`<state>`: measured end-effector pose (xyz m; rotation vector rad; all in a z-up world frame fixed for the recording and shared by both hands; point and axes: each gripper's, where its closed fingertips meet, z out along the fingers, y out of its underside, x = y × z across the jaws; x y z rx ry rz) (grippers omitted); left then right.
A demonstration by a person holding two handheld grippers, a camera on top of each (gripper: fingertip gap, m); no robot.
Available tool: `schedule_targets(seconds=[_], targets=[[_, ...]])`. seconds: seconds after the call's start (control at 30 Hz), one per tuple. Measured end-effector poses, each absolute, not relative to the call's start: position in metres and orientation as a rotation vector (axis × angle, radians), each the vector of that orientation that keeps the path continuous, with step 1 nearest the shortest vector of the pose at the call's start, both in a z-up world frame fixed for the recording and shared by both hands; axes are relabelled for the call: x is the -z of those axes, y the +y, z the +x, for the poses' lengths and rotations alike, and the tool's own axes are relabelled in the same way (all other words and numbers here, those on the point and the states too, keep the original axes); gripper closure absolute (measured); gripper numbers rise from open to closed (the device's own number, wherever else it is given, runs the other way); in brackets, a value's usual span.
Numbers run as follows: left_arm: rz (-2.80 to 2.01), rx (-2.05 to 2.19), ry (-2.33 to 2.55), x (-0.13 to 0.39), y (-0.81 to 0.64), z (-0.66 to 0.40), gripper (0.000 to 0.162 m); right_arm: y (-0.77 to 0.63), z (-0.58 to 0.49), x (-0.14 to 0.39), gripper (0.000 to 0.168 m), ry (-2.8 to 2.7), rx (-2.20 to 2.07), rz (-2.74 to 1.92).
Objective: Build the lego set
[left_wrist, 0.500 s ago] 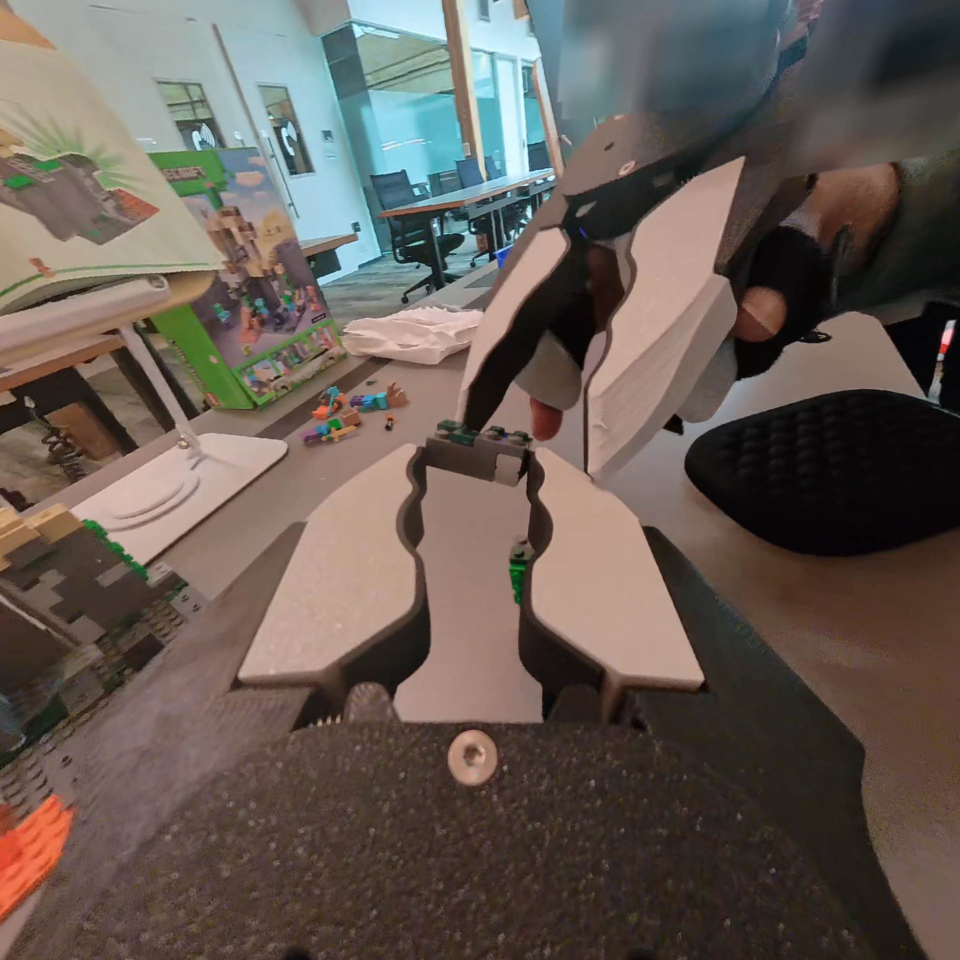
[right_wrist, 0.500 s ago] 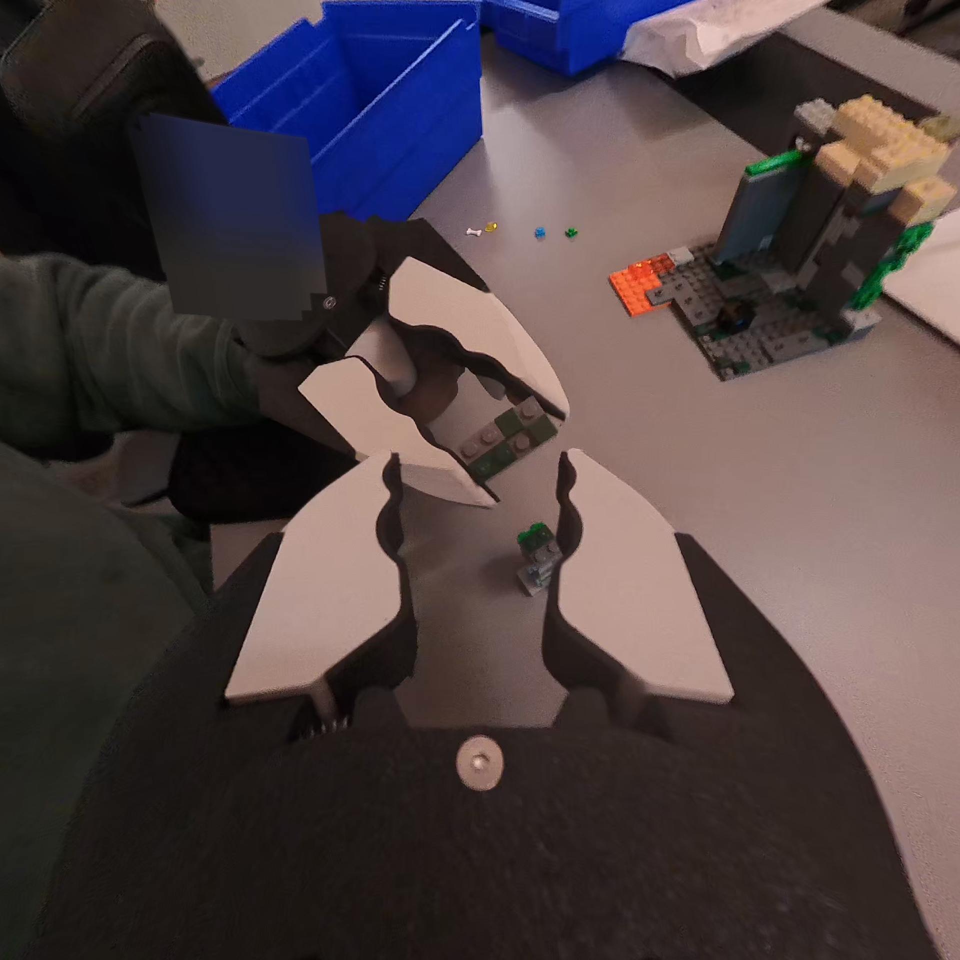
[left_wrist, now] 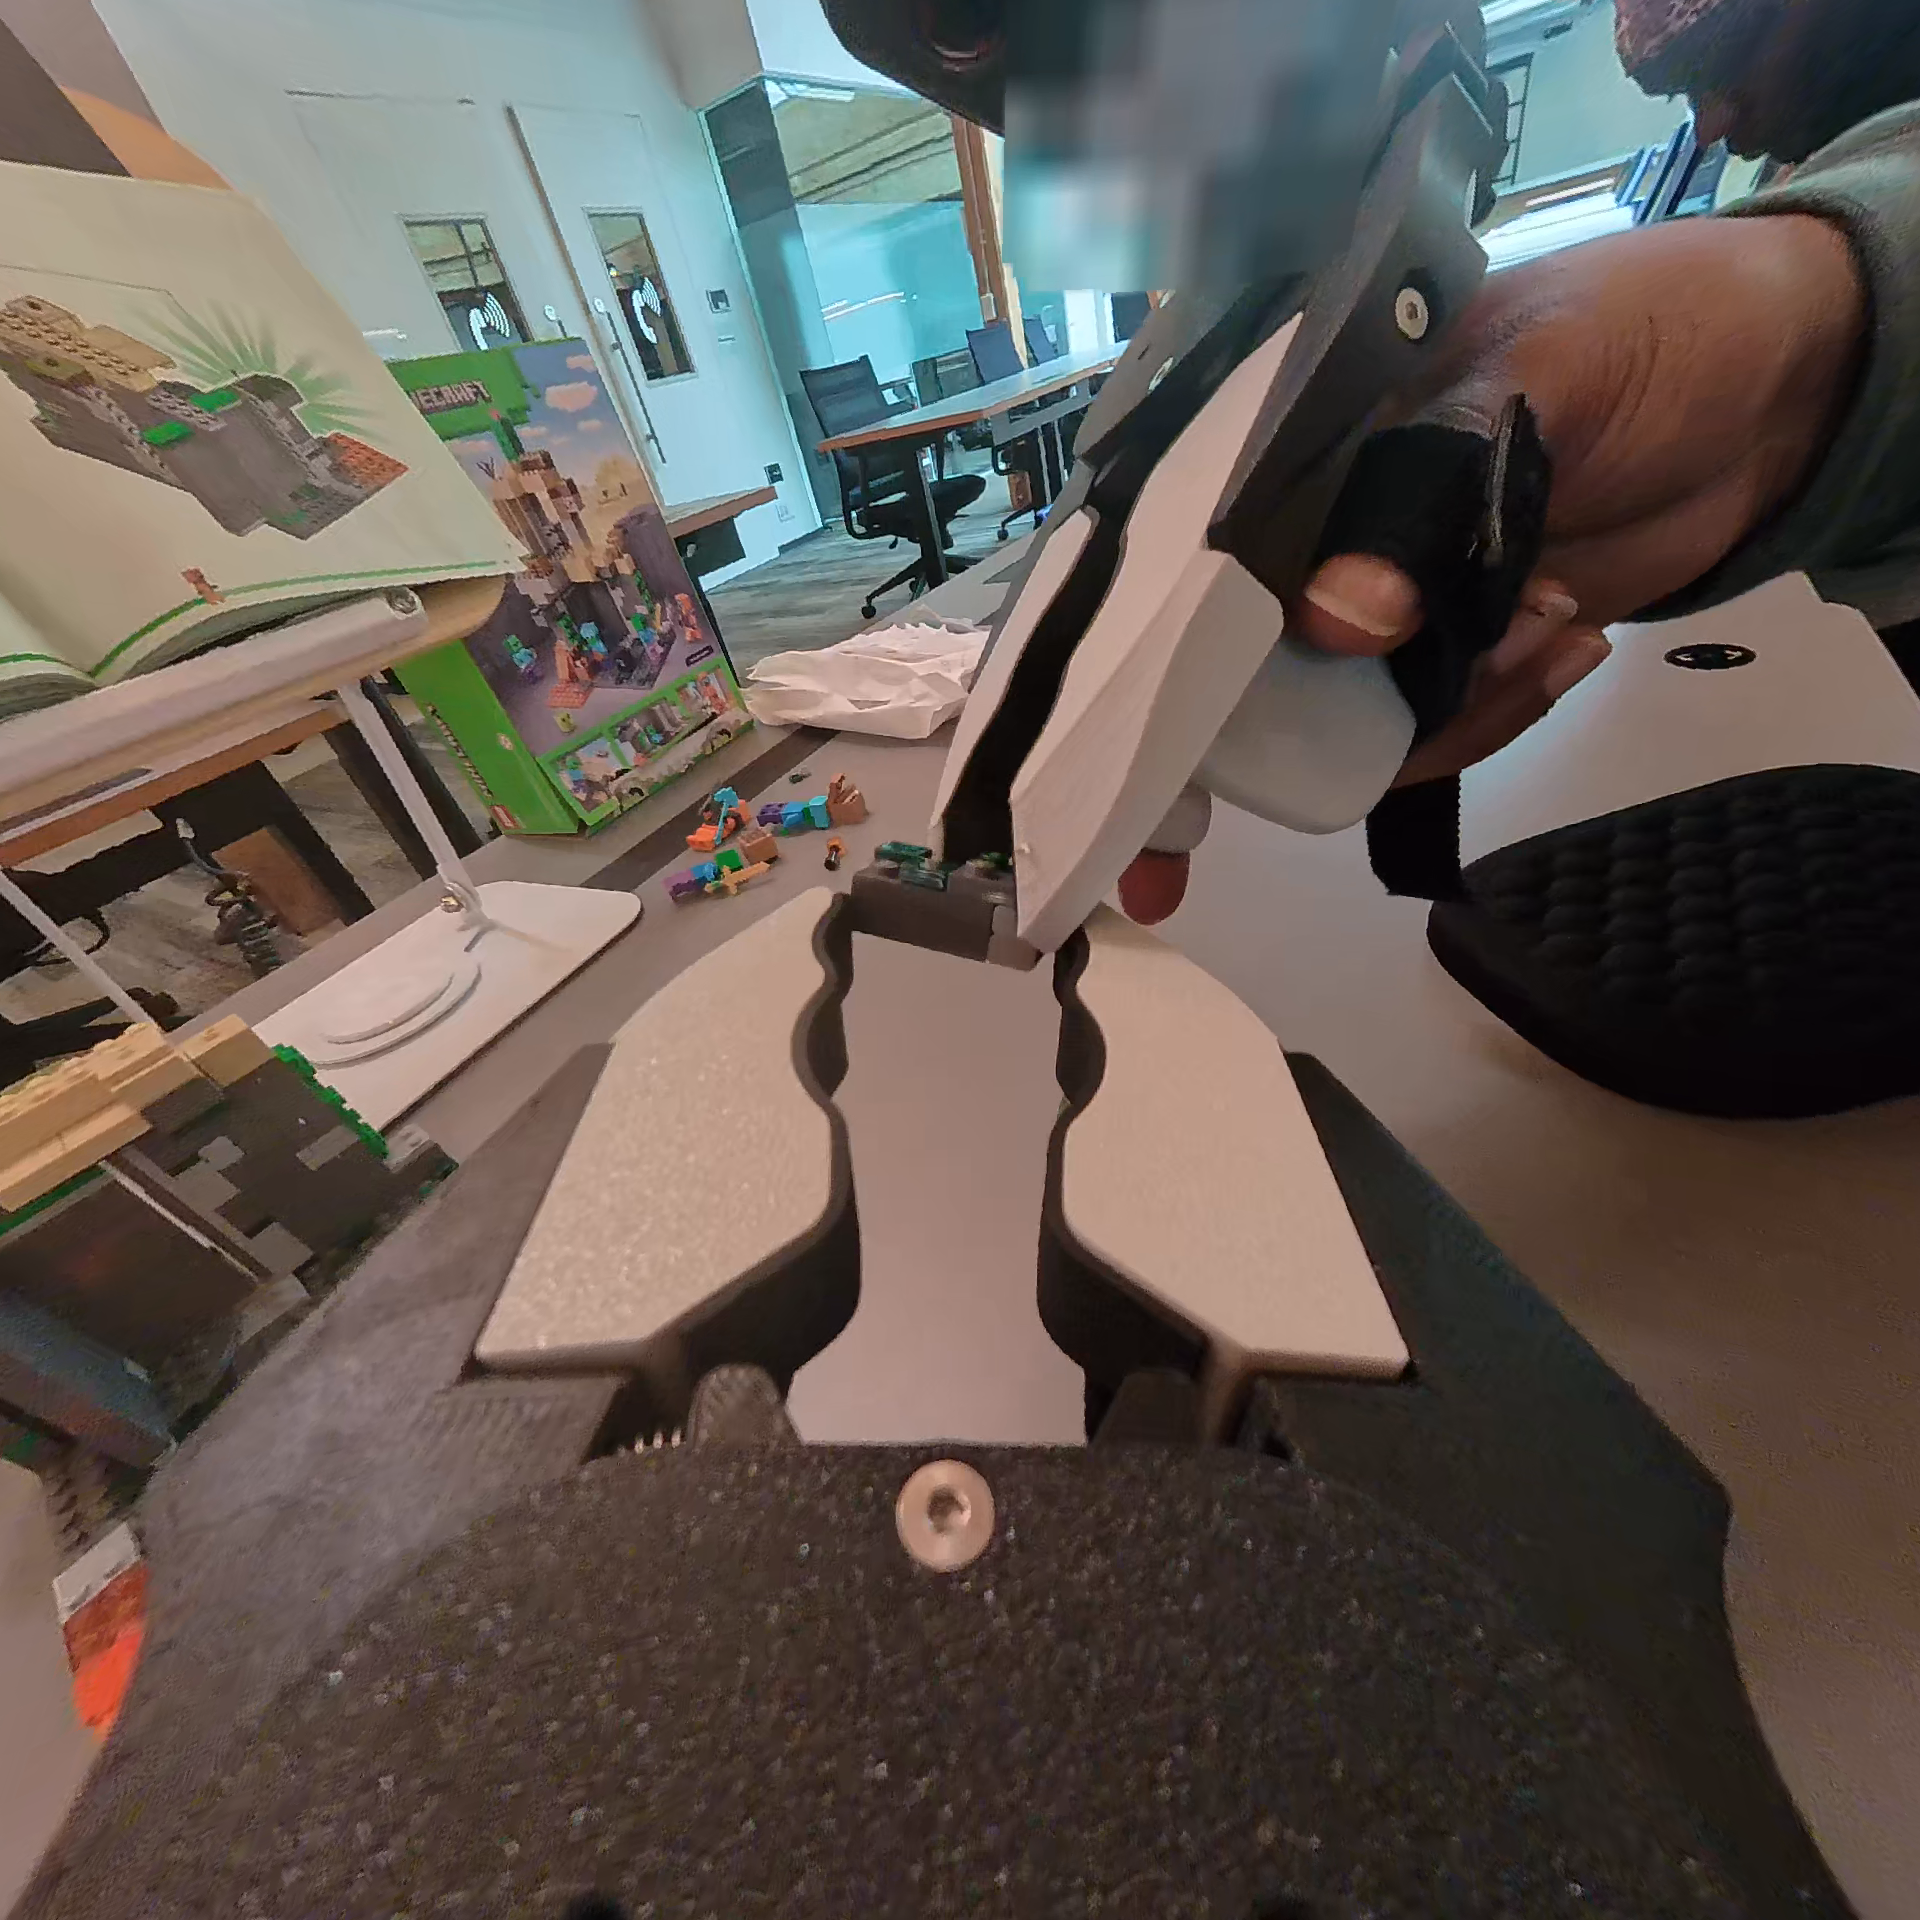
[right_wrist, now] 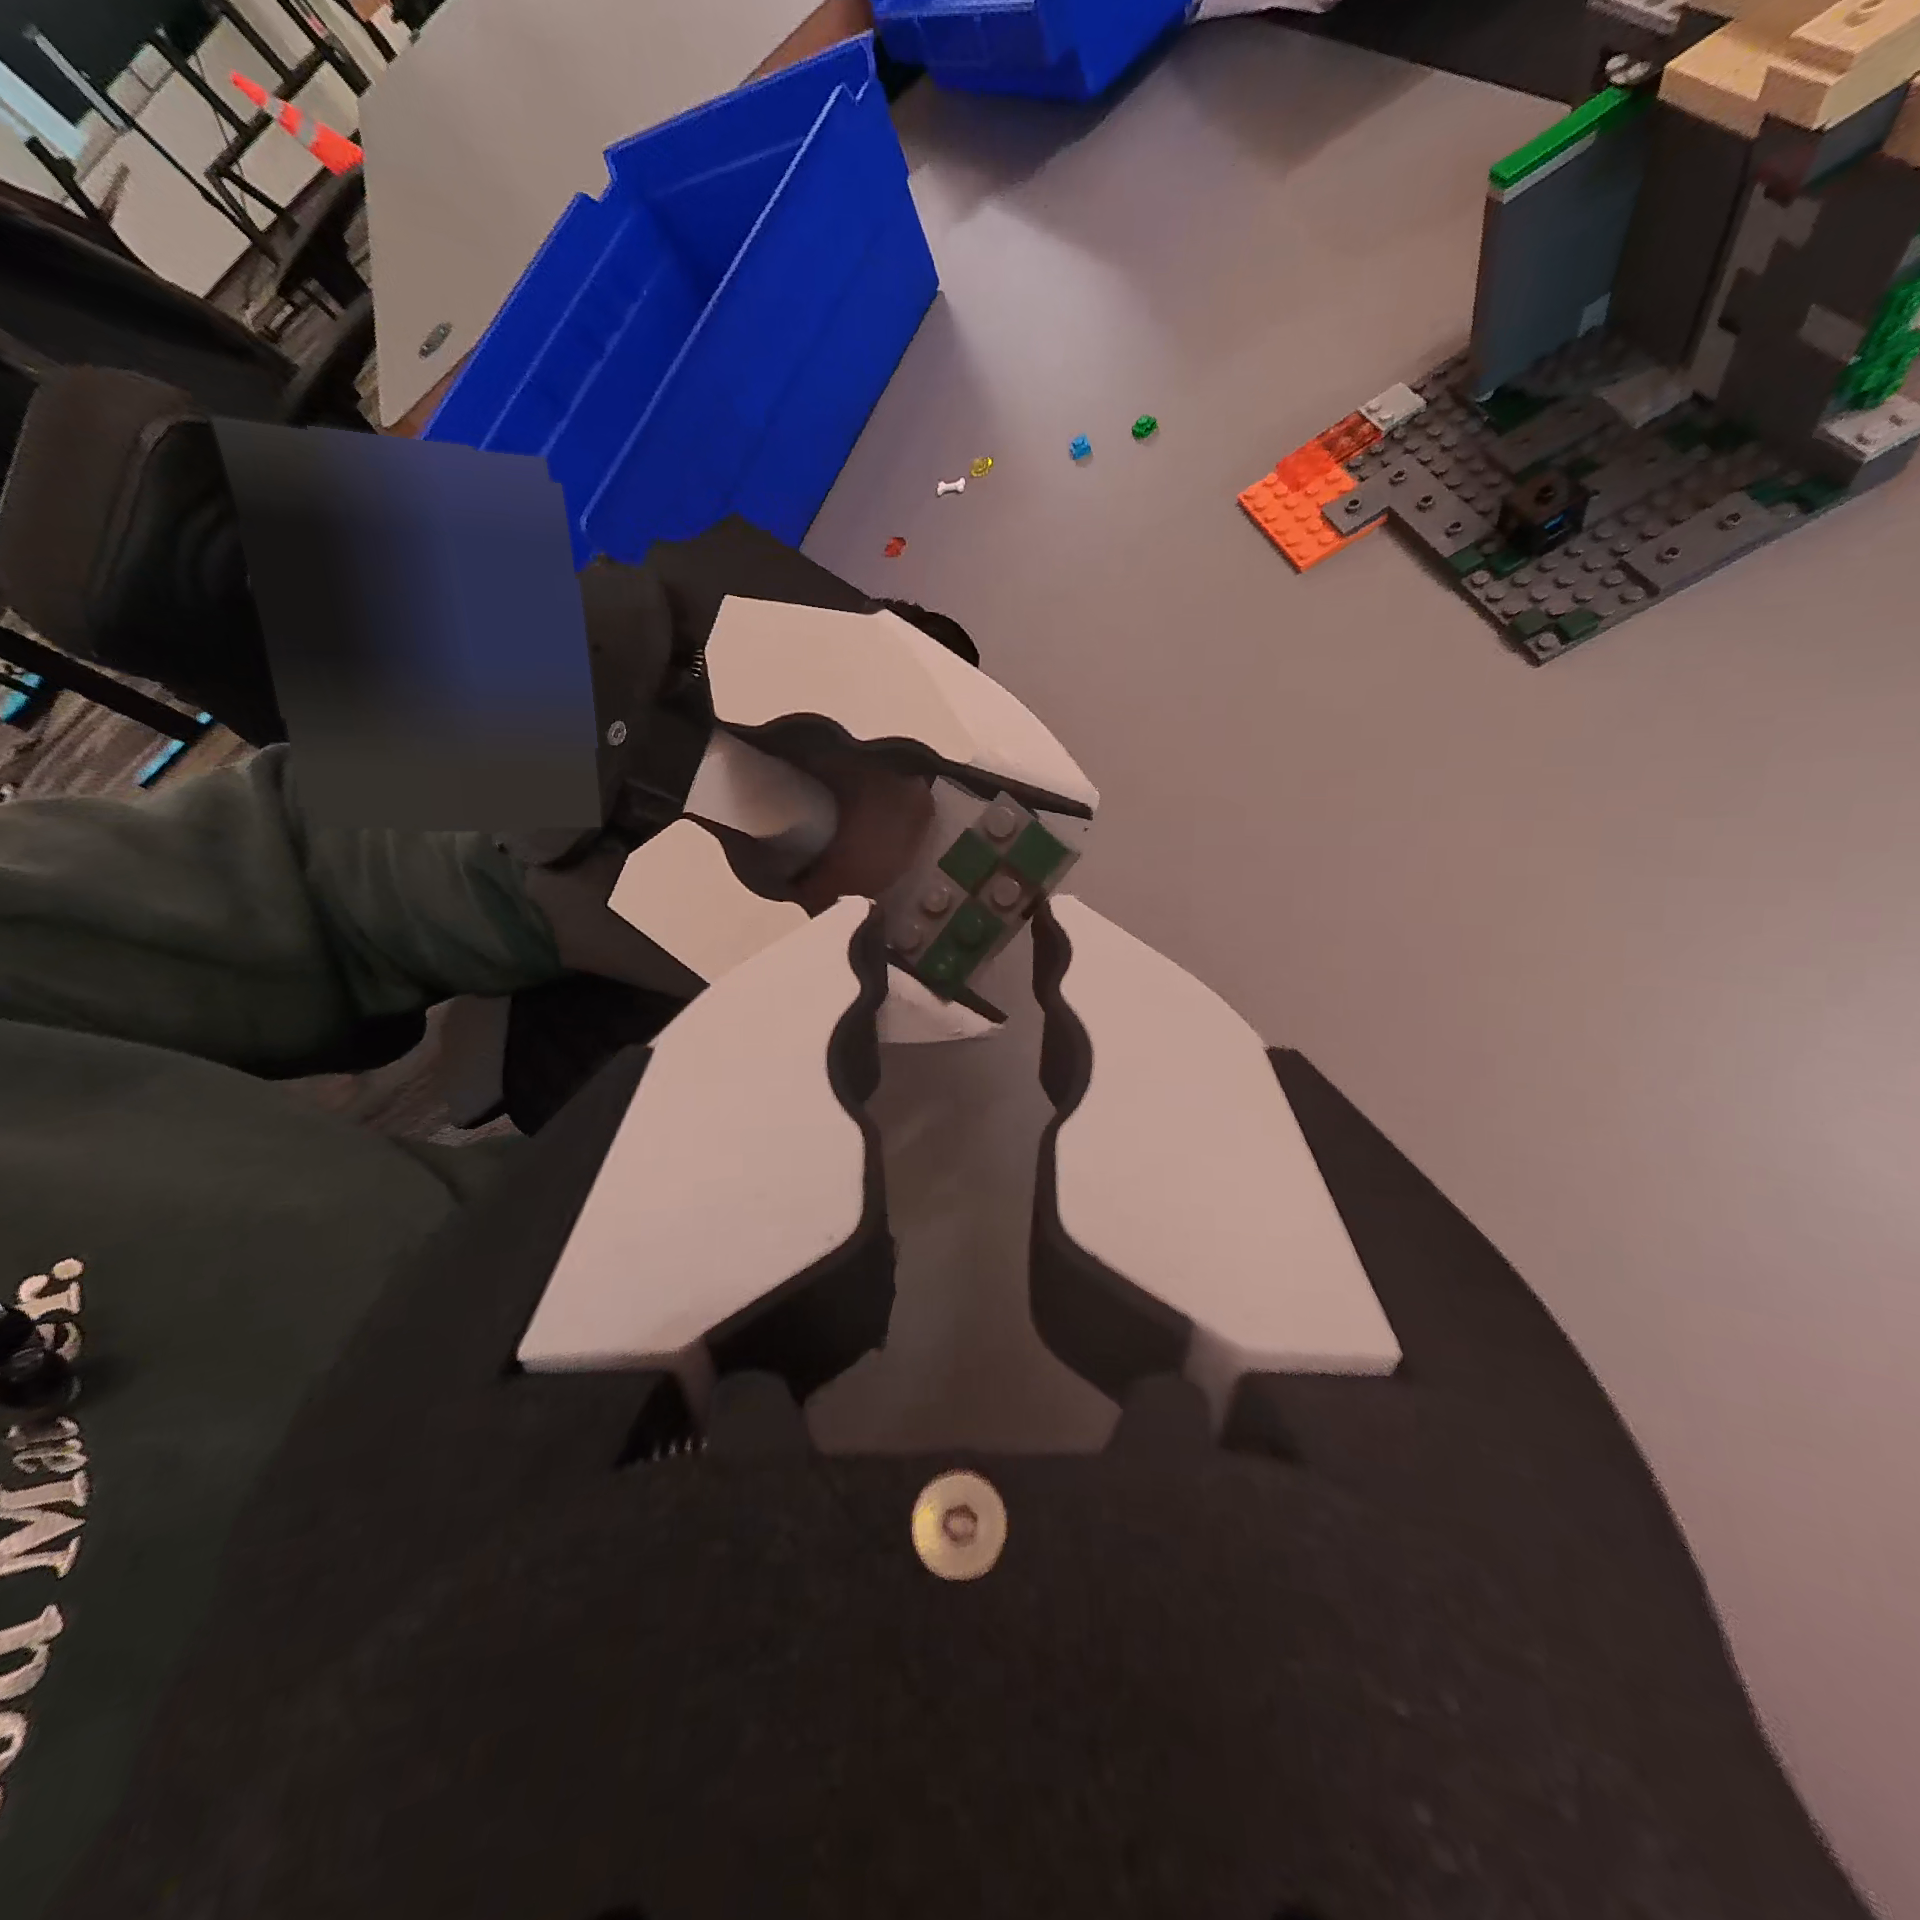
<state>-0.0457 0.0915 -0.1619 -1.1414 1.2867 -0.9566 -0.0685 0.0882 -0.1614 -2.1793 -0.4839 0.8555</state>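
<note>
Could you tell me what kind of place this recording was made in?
It looks like an open-plan office: a long meeting table with black office chairs, glass partition walls behind, and a grey worktable carrying the lego build.

Your left gripper (left_wrist: 951, 940) has matt, grainy white finger plates on a rough, speckled black body with one shiny metal screw (left_wrist: 943, 1525). The small assembly (right_wrist: 977, 894) it holds is smooth plastic, grey and green. Far left, the bins (right_wrist: 707, 301) are glossy blue plastic; the table (right_wrist: 1455, 935) is smooth, matt grey.
</note>
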Motion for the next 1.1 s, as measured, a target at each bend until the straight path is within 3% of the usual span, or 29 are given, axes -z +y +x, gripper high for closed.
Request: schedule_targets(seconds=[0.1, 0.2, 0.37, 0.67, 0.87, 1.1], targets=[[-1.152, 0.947, 1.313, 0.166, 0.09, -0.044, 0.124, 0.087, -0.066, 0.165, 0.143, -0.482, -0.866, -2.223], [-1.208, 0.943, 1.383, 0.18, 0.091, -0.041, 0.111, 0.089, -0.053, 0.17, 0.144, -0.479, -0.815, -2.287], [-1.351, 0.93, 1.582, 0.222, 0.089, -0.04, 0.103, 0.088, -0.035, 0.193, 0.145, -0.491, -0.708, -2.43], [-1.427, 0.891, 1.839, 0.269, 0.078, -0.035, 0.113, 0.078, -0.027, 0.208, 0.145, -0.474, -0.701, -2.499], [-1.214, 1.0, 1.973, 0.263, 0.068, -0.032, 0.111, 0.069, -0.019, 0.211, 0.145, -0.445, -0.744, -2.494], [-0.937, 1.179, 2.235, 0.264, 0.058, -0.031, 0.12, 0.059, -0.014, 0.212, 0.145, -0.439, -0.778, -2.484]])
